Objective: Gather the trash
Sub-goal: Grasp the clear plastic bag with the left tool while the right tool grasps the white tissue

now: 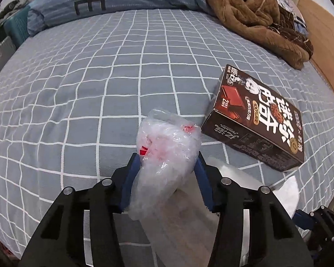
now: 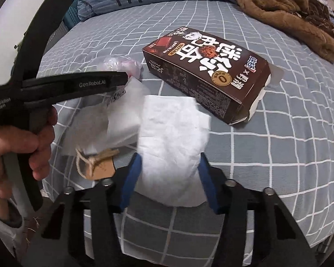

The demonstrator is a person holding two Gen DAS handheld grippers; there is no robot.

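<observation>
My left gripper [image 1: 167, 158] is shut on a crumpled clear plastic bag [image 1: 164, 155] with red bits inside, held just above the bed. My right gripper [image 2: 170, 162] is shut on a white paper tissue [image 2: 173, 138] at the bed's near edge. A dark brown chocolate box [image 1: 256, 120] lies on the checked sheet to the right of the bag; in the right wrist view the box [image 2: 211, 71] lies just beyond the tissue, its end flap open. The plastic bag [image 2: 122, 65] shows behind the left tool [image 2: 73, 84].
A second white sheet [image 2: 120, 120] and a tan tag with twine [image 2: 98, 164] lie left of the tissue. A brown fleece blanket [image 1: 256, 15] is heaped at the far right, a blue pillow [image 1: 100, 2] at the far end. The grey checked sheet [image 1: 78, 89] covers the bed.
</observation>
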